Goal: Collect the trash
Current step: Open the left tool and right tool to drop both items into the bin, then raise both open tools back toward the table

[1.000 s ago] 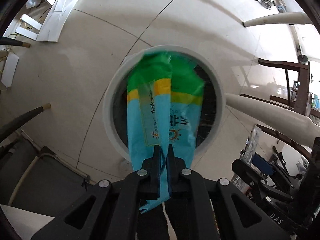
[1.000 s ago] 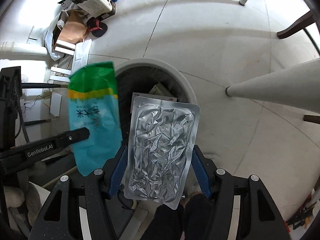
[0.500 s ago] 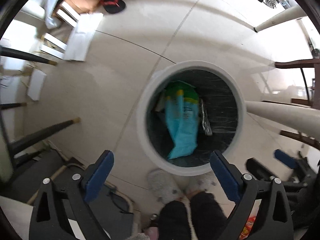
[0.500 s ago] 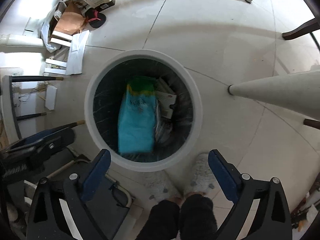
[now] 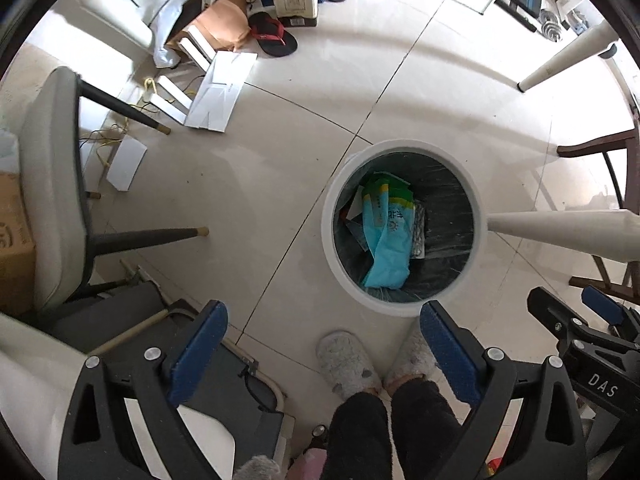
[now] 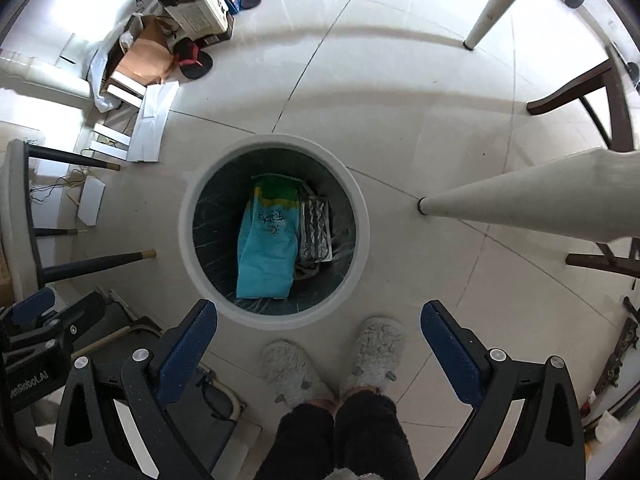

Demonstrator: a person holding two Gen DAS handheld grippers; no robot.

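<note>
A round white trash bin (image 5: 332,184) (image 6: 186,220) with a black liner stands on the tiled floor below both grippers. Inside it lie a blue and green snack bag (image 5: 390,236) (image 6: 268,244) and a crinkled silver foil pouch (image 6: 316,230) (image 5: 419,232) beside it, on top of other paper trash. My left gripper (image 5: 322,316) is open and empty, high above the bin's near left side. My right gripper (image 6: 318,316) is open and empty, high above the bin's near rim.
The person's grey slippers (image 6: 332,356) stand just in front of the bin. A grey chair (image 5: 52,184) is to the left, white table legs (image 6: 520,208) and a dark wooden chair (image 6: 592,92) to the right. Cardboard, boxes and sandals (image 5: 240,20) clutter the far left floor.
One second ago the left gripper held the blue-green bag and the right held the foil pouch over the bin. Both opened, the items dropped into the bin, and both grippers rose higher.
</note>
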